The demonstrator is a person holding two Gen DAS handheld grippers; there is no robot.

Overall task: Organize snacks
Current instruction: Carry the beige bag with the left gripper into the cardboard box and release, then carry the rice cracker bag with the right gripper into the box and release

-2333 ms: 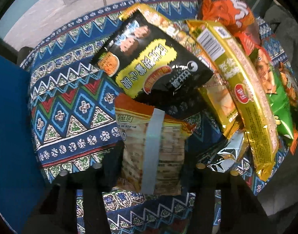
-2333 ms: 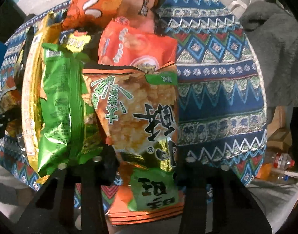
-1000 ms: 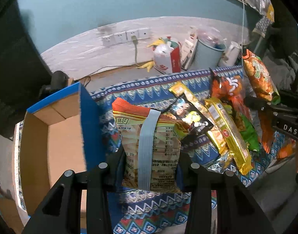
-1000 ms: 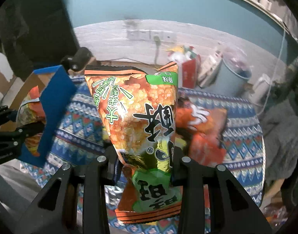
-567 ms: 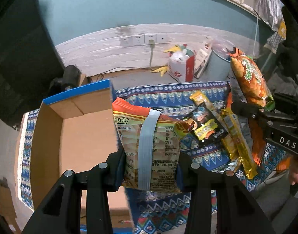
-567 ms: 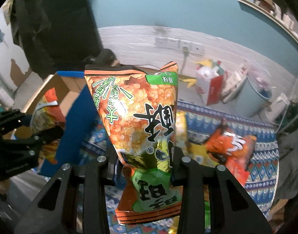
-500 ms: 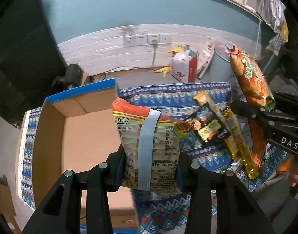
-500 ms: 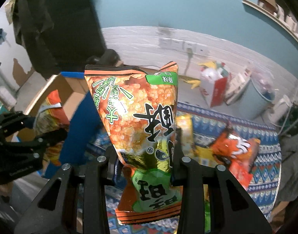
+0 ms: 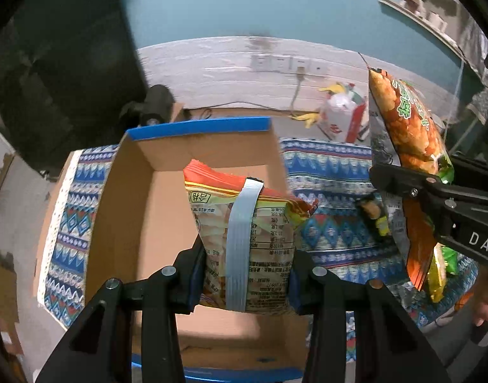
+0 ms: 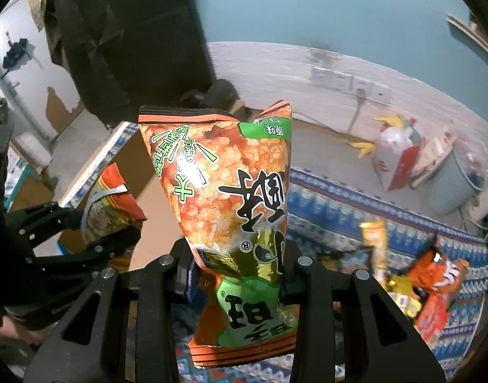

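Your left gripper [image 9: 247,274] clamps the striped orange-topped packet [image 9: 244,242] directly above the open cardboard box [image 9: 142,198]; your right gripper [image 10: 237,274], clamping the orange-green packet [image 10: 231,198], sits beside it.

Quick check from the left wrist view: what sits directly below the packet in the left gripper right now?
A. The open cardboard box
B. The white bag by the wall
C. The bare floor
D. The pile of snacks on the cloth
A. The left gripper is shut on the packet, and the brown inside of the open cardboard box fills the view behind and beneath it; the cloth lies off to the side.
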